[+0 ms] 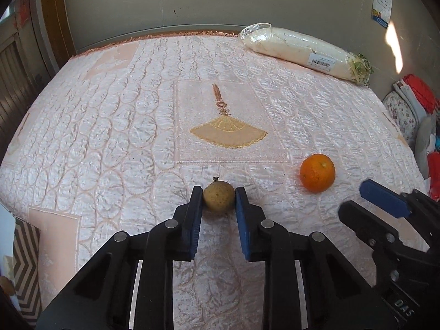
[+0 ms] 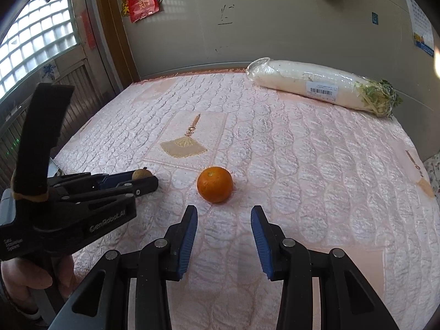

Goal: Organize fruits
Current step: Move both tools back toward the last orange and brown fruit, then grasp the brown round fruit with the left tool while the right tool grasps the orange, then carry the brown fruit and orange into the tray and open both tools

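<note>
Left claw grips the small brown fruit; right claw lines up on the orange.

Left claw (image 1: 219,196) pinches the small brown fruit (image 1: 219,197) on the bed (image 1: 110,126): lift straight, gently. Right claw (image 2: 224,214), open and empty, should straddle the orange (image 2: 215,184) before closing.

Bright daylight via window (image 2: 38,35); sharp, fisheye-warped edges.

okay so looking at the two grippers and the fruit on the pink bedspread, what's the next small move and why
Probably lift the left gripper a little. Its blue pads are closed against both sides of the small round brownish-yellow fruit, which looks to be resting on the pink quilted bedspread. The right gripper is open, short of the round orange, so it can wait.
</note>
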The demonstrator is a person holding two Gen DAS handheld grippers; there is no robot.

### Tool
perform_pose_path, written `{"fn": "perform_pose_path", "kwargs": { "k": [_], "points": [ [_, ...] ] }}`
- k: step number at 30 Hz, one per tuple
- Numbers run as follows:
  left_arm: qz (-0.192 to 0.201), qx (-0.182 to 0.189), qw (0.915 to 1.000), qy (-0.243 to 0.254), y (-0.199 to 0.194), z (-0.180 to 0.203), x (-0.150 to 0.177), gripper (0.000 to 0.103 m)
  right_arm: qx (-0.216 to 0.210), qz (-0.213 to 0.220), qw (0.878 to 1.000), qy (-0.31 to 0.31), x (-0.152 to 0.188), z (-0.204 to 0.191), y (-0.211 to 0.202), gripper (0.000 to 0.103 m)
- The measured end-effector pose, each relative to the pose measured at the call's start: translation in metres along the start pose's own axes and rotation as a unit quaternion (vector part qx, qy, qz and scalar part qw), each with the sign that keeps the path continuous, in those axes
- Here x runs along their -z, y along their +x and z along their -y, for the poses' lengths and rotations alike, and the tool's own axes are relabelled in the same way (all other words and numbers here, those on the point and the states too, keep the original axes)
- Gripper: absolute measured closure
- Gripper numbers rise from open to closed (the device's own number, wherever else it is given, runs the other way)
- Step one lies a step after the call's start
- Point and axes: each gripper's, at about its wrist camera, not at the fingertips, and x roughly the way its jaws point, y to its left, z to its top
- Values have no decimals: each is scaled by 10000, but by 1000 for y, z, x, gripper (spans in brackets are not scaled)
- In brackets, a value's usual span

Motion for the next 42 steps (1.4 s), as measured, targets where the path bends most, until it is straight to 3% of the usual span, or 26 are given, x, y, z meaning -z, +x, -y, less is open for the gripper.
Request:
{"fn": "perform_pose_path", "kwargs": {
  "k": [11,12,22,31,42],
  "points": [
    [-39,-220,9996,-181,-16,-15,10,80,87,-268,9994,-206,-23,-13,50,64],
    [-32,-241,9995,-197,-18,-16,11,80,144,-265,9993,-199,-22,-13,50,71],
    [24,-376,9988,-296,-47,-28,38,80,-16,83,10000,1,-1,-32,-1,71],
    [281,-596,9973,-314,-94,-48,76,80,-307,299,9990,96,28,-75,-41,71],
    [629,-980,9922,-447,-143,-88,114,80,-587,428,9968,-319,47,-141,-63,71]
  ]
}}
